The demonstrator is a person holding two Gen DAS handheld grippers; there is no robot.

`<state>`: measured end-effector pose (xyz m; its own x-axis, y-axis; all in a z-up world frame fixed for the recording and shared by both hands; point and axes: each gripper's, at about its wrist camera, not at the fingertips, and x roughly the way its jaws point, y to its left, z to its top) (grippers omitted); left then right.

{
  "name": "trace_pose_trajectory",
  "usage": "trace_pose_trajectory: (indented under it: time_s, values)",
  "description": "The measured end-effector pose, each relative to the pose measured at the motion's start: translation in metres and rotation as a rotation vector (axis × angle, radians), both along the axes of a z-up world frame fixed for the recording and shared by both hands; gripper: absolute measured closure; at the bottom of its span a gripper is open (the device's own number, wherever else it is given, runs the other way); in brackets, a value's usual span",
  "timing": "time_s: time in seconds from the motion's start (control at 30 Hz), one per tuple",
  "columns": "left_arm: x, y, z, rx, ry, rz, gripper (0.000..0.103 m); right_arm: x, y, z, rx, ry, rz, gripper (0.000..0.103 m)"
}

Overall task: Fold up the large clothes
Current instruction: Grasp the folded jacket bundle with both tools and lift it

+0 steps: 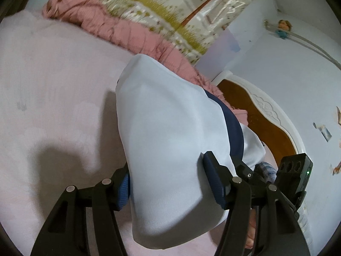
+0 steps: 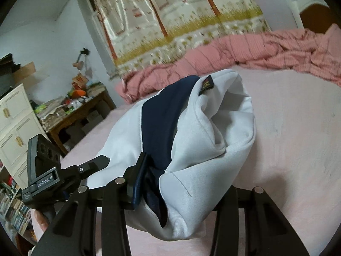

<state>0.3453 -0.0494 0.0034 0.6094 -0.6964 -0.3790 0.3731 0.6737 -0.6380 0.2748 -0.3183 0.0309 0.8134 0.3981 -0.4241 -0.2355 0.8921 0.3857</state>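
A large white garment (image 1: 166,117) with a navy band (image 2: 166,117) and a small dark label hangs bunched above the pink bed sheet (image 1: 53,96). In the left wrist view my left gripper (image 1: 168,170) is shut on a thick fold of it, with the blue pads pressing from both sides. My right gripper (image 2: 181,181) is shut on the same garment (image 2: 230,149). Its left pad presses the navy part, and the cloth hides its right finger. Each gripper shows in the other's view, close beside it at the cloth: the right gripper (image 1: 247,170) and the left gripper (image 2: 96,163).
A crumpled pink blanket (image 2: 255,47) lies along the far side of the bed under a tree-print curtain (image 2: 170,10). A white and brown headboard (image 1: 255,117) stands at one end. A cluttered wooden desk (image 2: 81,108) and a white cabinet (image 2: 15,123) stand beyond the bed.
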Motion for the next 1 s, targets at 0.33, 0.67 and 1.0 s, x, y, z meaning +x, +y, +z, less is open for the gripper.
trace_pose_trajectory:
  time_s: [0.33,0.67,1.0]
  values:
    - [-0.061,-0.089,0.115,0.011,-0.221,-0.172,0.042,-0.096,-0.072,0.104,-0.018,-0.176,-0.091,0.058]
    - [-0.104,-0.279,0.195,-0.054,-0.347,-0.469,0.042,-0.23,-0.233,0.187,-0.098,-0.282,-0.449,0.058]
    - [-0.098,-0.455,0.12,-0.032,-0.161,-0.694,0.042,-0.281,-0.374,0.137,-0.068,-0.13,-0.851,0.058]
